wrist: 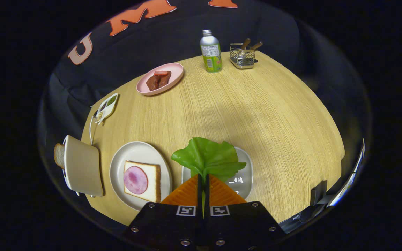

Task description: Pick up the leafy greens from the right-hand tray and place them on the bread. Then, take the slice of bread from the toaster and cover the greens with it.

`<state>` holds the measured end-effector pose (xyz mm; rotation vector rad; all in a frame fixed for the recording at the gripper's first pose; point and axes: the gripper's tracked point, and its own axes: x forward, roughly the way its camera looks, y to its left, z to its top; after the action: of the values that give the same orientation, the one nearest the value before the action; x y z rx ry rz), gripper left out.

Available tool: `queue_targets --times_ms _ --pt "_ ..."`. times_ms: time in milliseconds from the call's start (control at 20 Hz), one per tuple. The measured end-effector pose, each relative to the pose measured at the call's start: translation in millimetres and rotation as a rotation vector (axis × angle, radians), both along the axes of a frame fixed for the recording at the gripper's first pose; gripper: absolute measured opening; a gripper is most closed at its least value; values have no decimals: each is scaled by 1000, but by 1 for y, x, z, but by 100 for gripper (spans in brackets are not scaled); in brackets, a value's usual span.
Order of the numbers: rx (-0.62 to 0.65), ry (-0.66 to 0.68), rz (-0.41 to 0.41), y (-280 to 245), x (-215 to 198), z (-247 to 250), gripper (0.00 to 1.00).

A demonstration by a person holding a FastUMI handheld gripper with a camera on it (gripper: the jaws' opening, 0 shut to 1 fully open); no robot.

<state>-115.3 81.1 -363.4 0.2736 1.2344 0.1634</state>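
Gripper view: the gripper [203, 183] has its two fingers pressed together on the stem of one leafy green [208, 158], a broad, crinkled, bright leaf held above the grey tray [244, 174]. Just left, one white plate [138, 151] carries one bread slice [152, 179] topped with one round of ham [135, 180]. Further left, the toaster [82, 165] holds one slice [59, 155]. Beyond stand a pink plate [173, 71], one bottle [210, 51] and one wire basket [242, 57].
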Motion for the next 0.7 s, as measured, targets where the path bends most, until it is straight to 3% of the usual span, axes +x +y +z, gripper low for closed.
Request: queue_targets --times_ms 350,700 --pt "84 -39 128 64 -2 34 1" --pt "107 -9 276 137 -13 24 2"
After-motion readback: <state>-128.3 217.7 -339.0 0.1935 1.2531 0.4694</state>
